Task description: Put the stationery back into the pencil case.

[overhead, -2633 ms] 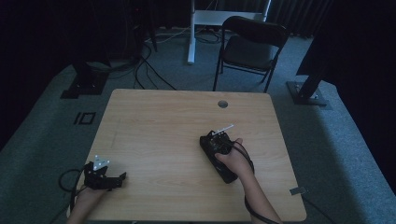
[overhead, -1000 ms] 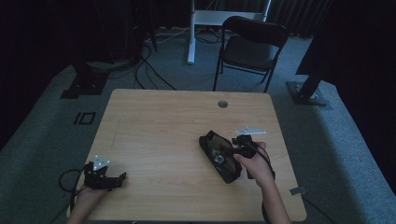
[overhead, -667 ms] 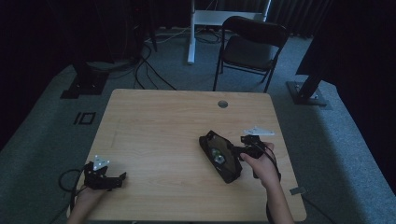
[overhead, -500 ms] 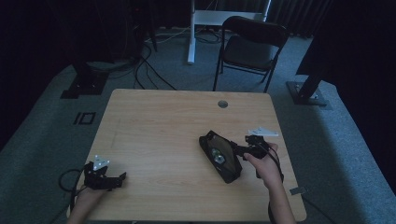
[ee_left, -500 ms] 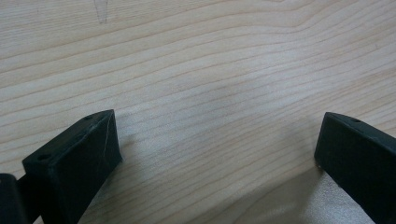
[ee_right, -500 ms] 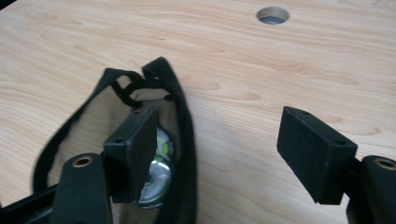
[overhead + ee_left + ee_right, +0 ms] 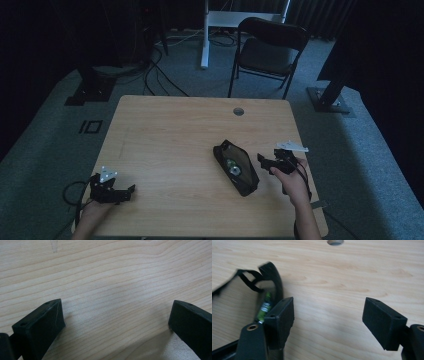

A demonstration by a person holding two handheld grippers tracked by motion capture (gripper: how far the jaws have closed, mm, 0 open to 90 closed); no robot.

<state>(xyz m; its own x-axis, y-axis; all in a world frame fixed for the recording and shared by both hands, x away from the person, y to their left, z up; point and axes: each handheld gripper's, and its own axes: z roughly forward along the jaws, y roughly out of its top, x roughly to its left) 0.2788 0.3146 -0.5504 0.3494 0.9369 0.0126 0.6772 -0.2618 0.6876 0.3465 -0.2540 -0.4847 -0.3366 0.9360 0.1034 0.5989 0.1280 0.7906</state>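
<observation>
Pouch [image 7: 236, 167] blocks centre; tabletop [image 7: 165, 135] open

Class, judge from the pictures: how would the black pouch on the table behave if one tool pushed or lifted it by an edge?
The pouch probably flops: its open rim curls limply. Small items inside might spill. Lying flat, it should slide rather than roll.

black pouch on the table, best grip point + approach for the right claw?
Probably the pouch's long right rim, from the right claw's own side. The pouch lies flat and open, its long axis slanting away from the person, so that thin raised edge faces the claw, whose jaws, just opening, stand wide with nothing between them.
</observation>
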